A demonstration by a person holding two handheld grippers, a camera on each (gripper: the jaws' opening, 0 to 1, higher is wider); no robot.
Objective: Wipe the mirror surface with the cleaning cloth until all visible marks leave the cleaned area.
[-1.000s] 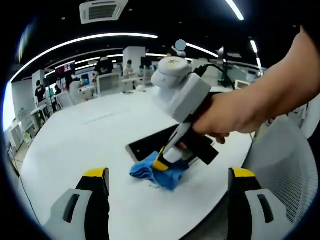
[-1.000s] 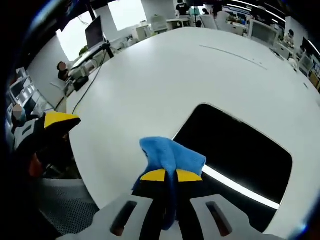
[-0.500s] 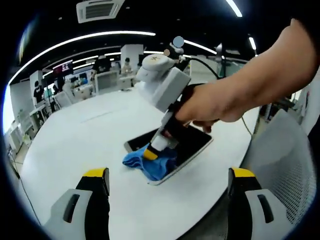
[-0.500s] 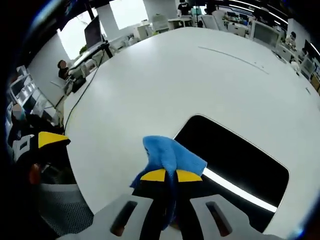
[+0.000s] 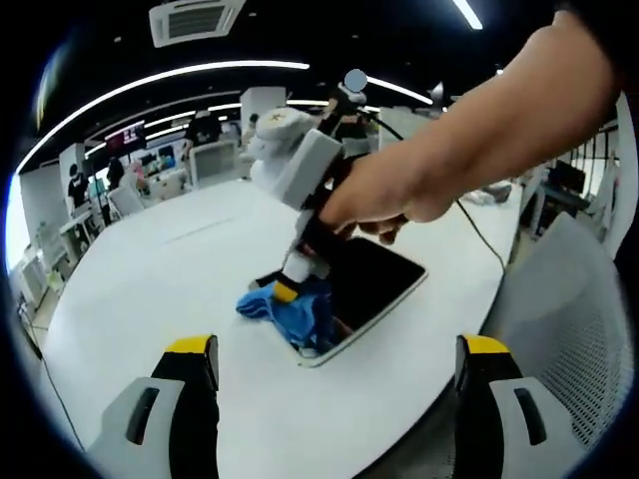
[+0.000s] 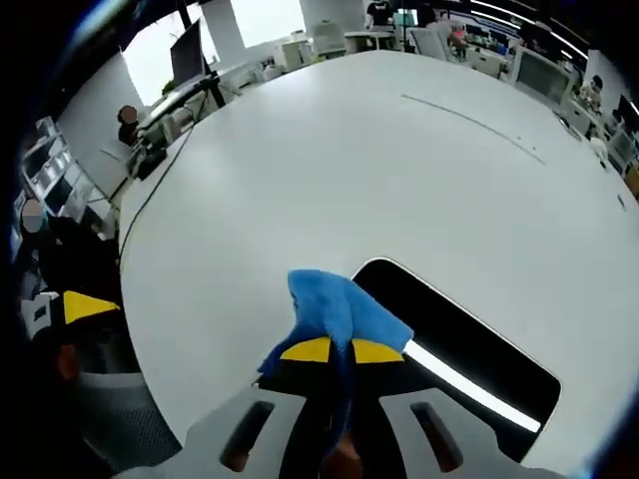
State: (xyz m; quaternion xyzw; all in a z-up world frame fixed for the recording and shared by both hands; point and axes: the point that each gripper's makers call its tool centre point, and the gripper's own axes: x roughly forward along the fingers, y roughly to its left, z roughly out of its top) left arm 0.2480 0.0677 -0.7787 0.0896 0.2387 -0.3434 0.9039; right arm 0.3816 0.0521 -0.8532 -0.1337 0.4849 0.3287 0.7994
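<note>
Currently the mirror (image 6: 469, 344) lay flat on the white bench (image 6: 329, 170), near its edge, dark glass with a bright light streak across it. Blue cleaning cloth (image 6: 339, 311) sat on the mirror's corner, bunched, at 12 o'clock from the right gripper (image 6: 330, 350), whose jaws were clamped on it. In the left gripper view the same cloth (image 5: 295, 311) covered the mirror's (image 5: 374, 282) 9 o'clock end, right gripper (image 5: 287, 290) pressing down from 12 o'clock, held by a hand (image 5: 384, 195). Left gripper (image 5: 334, 361) hovered off the bench edge, jaws spread wide, holding nothing. Mesh chair (image 5: 559, 319) at 3 o'clock.
</note>
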